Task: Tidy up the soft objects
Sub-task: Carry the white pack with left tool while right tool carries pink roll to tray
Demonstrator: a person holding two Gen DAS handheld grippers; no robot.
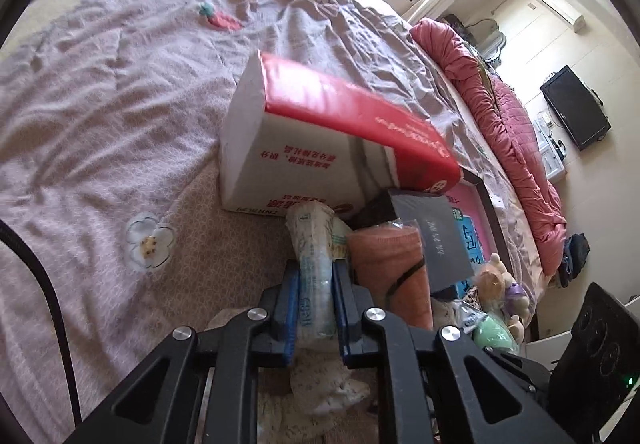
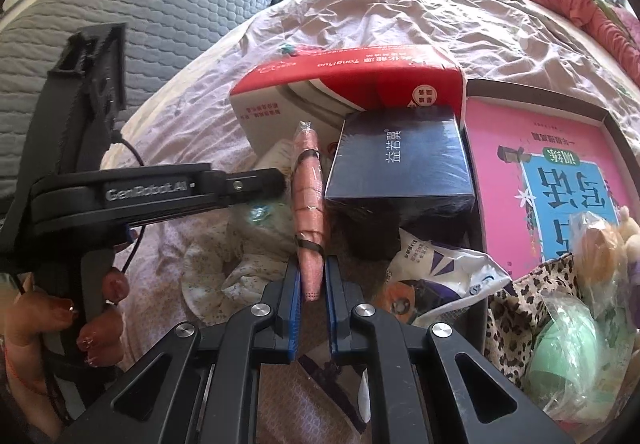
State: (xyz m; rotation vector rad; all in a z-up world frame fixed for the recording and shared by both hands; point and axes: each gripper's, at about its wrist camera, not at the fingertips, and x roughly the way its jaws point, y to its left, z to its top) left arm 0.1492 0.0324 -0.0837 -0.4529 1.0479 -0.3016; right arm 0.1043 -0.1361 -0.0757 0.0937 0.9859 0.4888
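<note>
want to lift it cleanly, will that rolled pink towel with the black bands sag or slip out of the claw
The rolled pink towel is bound by black bands, so it will probably keep its roll rather than unfurl. The right claw pinches only its near end, so the long free part may droop. Its knit surface looks grippy; slipping seems unlikely.

White plastic-wrapped roll (image 1: 316,264) and banded pink roll (image 2: 308,203), side by side, upright-tilted before the red-white box (image 2: 348,91)

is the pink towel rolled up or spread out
Rolled up: the pink towel is a tight tube bound by black bands, its end pinched in the right tool.
</note>
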